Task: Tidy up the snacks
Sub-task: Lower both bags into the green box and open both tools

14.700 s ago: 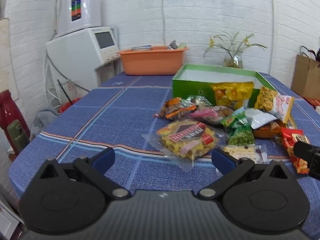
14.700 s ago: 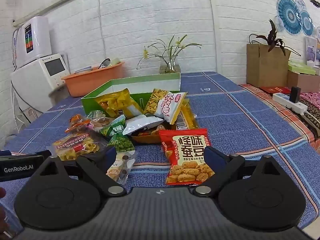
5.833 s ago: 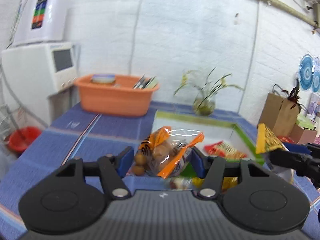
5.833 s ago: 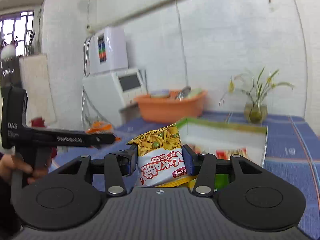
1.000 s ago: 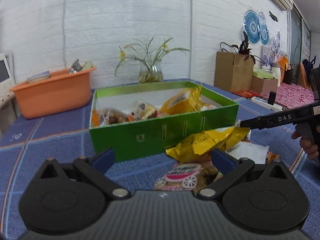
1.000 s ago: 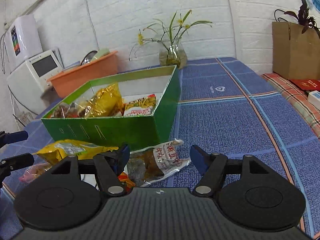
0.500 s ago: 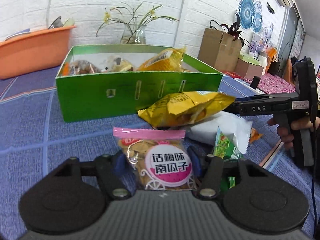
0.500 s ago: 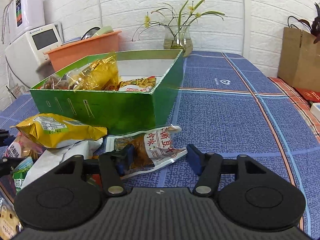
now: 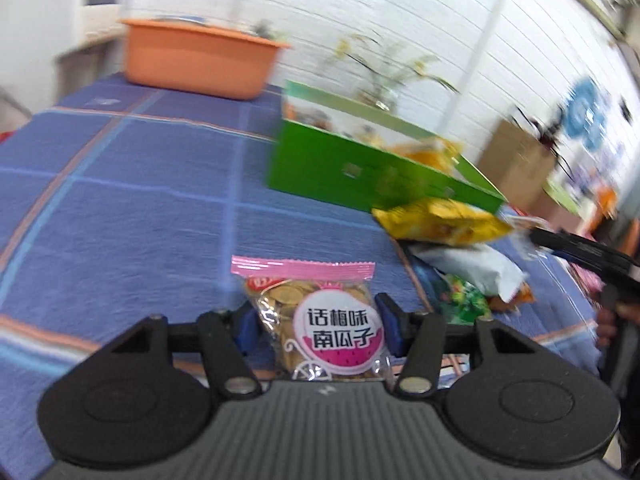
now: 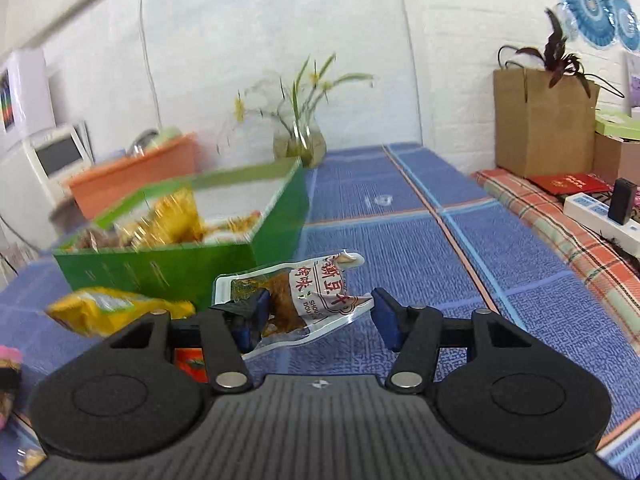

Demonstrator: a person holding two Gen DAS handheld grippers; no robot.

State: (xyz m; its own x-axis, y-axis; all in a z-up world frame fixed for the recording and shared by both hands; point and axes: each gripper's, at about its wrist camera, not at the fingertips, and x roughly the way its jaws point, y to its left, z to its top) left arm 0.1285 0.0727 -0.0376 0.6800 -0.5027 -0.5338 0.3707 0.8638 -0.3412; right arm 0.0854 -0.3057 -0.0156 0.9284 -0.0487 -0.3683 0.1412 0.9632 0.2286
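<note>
Mid-carry: the left gripper (image 9: 318, 326) clamps a pink-topped pumpkin-seed packet (image 9: 320, 320) low in frame, the right gripper (image 10: 316, 316) pinches a dried-tofu pouch (image 10: 298, 296), and both next need lifting over the green box (image 10: 180, 256) rim and releasing.

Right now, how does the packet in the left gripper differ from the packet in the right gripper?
The pumpkin seed packet stands upright with a pink top seal and fills the left gripper squarely. The clear tofu packet lies tilted and crumpled, pressed against one finger of the right gripper, with a gap at the other. Both are small snack packets between blue-padded fingers, outside the green box.
</note>
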